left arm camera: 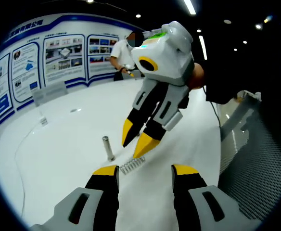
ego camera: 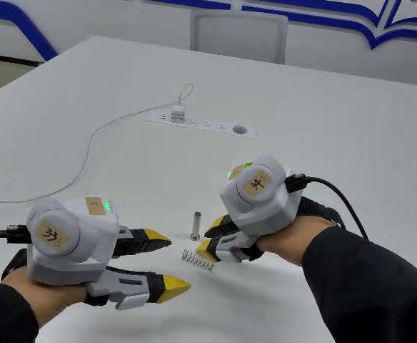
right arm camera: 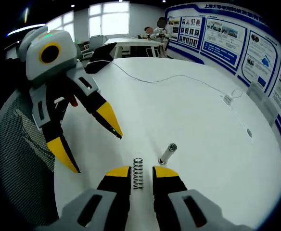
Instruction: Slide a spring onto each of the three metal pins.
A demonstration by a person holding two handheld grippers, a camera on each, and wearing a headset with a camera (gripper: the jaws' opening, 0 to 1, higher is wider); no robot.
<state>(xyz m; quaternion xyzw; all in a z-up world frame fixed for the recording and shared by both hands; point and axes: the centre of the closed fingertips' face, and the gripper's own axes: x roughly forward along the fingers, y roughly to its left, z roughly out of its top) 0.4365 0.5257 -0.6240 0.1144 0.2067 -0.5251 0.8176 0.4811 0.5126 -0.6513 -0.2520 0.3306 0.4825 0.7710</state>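
Observation:
A single short metal pin (ego camera: 196, 225) stands upright on the white table (ego camera: 301, 128). A small steel spring (ego camera: 198, 259) lies flat just in front of it. My right gripper (ego camera: 208, 239) points down at the spring's right end. In the right gripper view the spring (right arm camera: 138, 173) lies between the yellow-tipped jaws of the right gripper (right arm camera: 142, 172), with a gap on each side, and the pin (right arm camera: 168, 154) is just beyond. My left gripper (ego camera: 169, 263) is open, left of the spring, with nothing in it. The left gripper view has the spring (left arm camera: 132, 165), the pin (left arm camera: 108, 147) and the right gripper (left arm camera: 135, 142).
A white power strip (ego camera: 201, 123) with a plugged adapter and a thin cable (ego camera: 87, 153) lies farther back on the table. A grey chair back (ego camera: 238, 34) stands behind the far edge. A mesh chair (left arm camera: 256, 144) sits beside the table.

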